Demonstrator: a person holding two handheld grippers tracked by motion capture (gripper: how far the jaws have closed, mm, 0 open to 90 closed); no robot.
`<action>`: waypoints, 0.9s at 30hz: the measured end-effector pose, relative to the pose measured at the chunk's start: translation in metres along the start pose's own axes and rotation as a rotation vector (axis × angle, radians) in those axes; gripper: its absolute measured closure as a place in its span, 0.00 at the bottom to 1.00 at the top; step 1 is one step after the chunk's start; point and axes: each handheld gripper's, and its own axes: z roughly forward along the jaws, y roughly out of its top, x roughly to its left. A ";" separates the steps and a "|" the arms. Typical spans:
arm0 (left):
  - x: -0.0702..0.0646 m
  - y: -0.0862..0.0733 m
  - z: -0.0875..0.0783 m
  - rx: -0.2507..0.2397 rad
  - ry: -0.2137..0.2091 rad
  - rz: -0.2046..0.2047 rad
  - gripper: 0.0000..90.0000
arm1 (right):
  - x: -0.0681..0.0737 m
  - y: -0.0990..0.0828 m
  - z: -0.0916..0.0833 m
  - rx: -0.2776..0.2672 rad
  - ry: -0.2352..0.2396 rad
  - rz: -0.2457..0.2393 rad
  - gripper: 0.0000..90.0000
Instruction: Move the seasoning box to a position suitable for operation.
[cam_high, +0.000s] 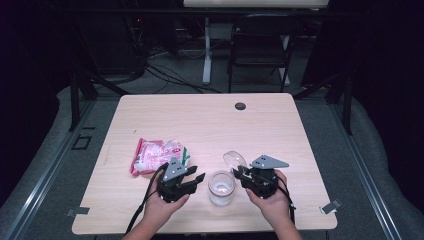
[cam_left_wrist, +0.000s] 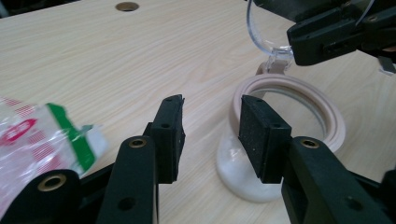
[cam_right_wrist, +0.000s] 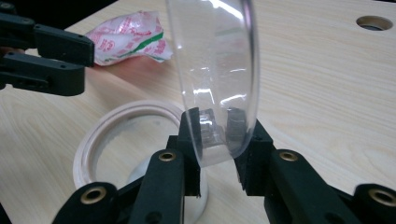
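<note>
Black, matte rubber pads of the left gripper (cam_left_wrist: 210, 137) stand apart with nothing pressed between them; they sit just beside the near wall of a small clear jar (cam_left_wrist: 261, 182), whose thick, pale pinkish ring rim (cam_left_wrist: 336, 128) is round and smooth. That jar (cam_high: 221, 188) stands upright near the front edge of the table (cam_high: 200, 120), between the two hands. Gripped at its lower edge by the right gripper (cam_right_wrist: 217, 140) is a clear dome lid (cam_right_wrist: 215, 70), glossy and curved, held upright on edge above and just behind the jar. Light wood-grain laminate covers the table, with a round cable hole (cam_high: 240, 106) near its far edge. A crinkly plastic snack packet (cam_high: 157, 155), pink, white and green, lies to the left, just behind the left gripper. A dark folding chair (cam_high: 260, 45) stands on the floor beyond the table.
</note>
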 end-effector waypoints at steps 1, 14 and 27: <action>0.005 -0.002 -0.006 -0.006 0.018 -0.024 0.66 | -0.004 0.003 0.004 -0.011 0.019 0.002 0.83; 0.038 -0.027 -0.046 -0.021 0.158 -0.094 0.64 | -0.028 0.015 0.020 -0.050 0.095 0.067 0.86; 0.057 -0.035 -0.049 -0.010 0.186 -0.101 0.60 | -0.032 0.014 0.015 -0.068 0.038 0.096 0.73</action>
